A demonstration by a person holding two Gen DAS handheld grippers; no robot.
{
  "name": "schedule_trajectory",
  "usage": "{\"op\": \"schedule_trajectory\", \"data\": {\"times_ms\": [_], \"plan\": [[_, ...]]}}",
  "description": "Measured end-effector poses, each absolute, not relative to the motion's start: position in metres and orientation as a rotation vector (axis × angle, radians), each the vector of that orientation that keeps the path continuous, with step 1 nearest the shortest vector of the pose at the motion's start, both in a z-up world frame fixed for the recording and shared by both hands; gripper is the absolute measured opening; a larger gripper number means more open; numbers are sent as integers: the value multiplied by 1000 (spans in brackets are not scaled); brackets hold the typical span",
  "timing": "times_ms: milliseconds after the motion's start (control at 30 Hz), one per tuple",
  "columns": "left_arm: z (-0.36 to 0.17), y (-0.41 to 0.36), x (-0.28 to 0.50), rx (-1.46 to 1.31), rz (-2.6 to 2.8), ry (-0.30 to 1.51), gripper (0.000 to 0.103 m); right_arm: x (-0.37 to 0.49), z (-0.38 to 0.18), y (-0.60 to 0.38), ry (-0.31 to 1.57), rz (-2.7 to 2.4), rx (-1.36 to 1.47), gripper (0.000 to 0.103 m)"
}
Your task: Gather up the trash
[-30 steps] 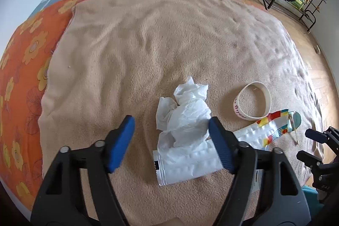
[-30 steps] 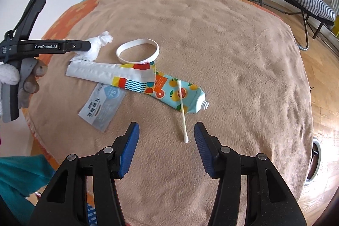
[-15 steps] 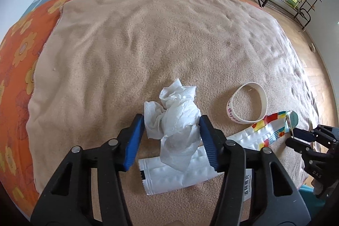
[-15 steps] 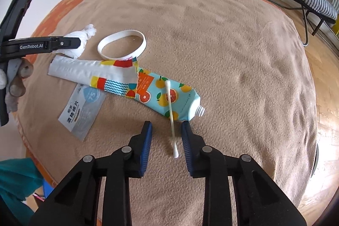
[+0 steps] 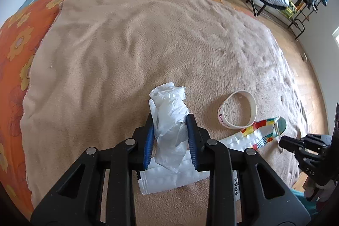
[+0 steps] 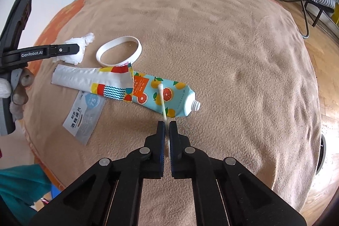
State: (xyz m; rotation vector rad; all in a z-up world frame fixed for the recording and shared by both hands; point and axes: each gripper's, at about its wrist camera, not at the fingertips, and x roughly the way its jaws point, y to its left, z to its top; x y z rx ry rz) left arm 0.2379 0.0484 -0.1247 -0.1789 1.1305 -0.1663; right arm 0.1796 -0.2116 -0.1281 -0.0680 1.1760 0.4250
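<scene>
left claw [image 5: 170,133] closing, pinching tissue [image 5: 169,111] | right claw [image 6: 167,130] clamps cotton swab [image 6: 162,102], lower tip hidden

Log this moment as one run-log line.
left gripper: closing on crumpled tissue | right gripper: shut on cotton swab | surface: tan blanket

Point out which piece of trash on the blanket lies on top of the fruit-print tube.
The cotton swab: it lies across the fruit-print tube, its near end pinched in the right gripper. The torn wrapper overlaps only the tube's flat end; the sachet lies beside.
</scene>
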Motion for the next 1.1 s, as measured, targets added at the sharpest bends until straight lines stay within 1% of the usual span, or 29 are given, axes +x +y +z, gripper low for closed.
{"op": "schedule_trajectory", "data": {"times_ms": [433, 767, 800, 867, 900, 933, 967, 1000, 1100], "plan": [[-122, 56, 239, -209, -157, 1121, 28, 181, -134, -201, 1193, 410, -157, 3], [-123, 61, 239, -236, -151, 1125, 29, 175, -128, -195, 1170, 407, -200, 3], [-123, 61, 239, -239, -151, 1128, 29, 175, -128, -195, 1169, 406, -202, 3], [-125, 61, 240, -232, -147, 1141, 36, 174, -127, -196, 1170, 407, -200, 5], [-126, 61, 240, -228, -143, 1143, 37, 174, -128, -197, 1173, 411, -191, 11], [-127, 60, 240, -224, -139, 1145, 37, 175, -128, -197, 1178, 414, -184, 25], [-128, 60, 240, -224, -140, 1149, 37, 175, -129, -198, 1181, 413, -179, 34], [-129, 60, 240, -225, -141, 1151, 37, 175, -128, -198, 1175, 410, -178, 49], [-130, 59, 240, -221, -140, 1150, 37, 175, -127, -196, 1160, 420, -183, 49]]}}
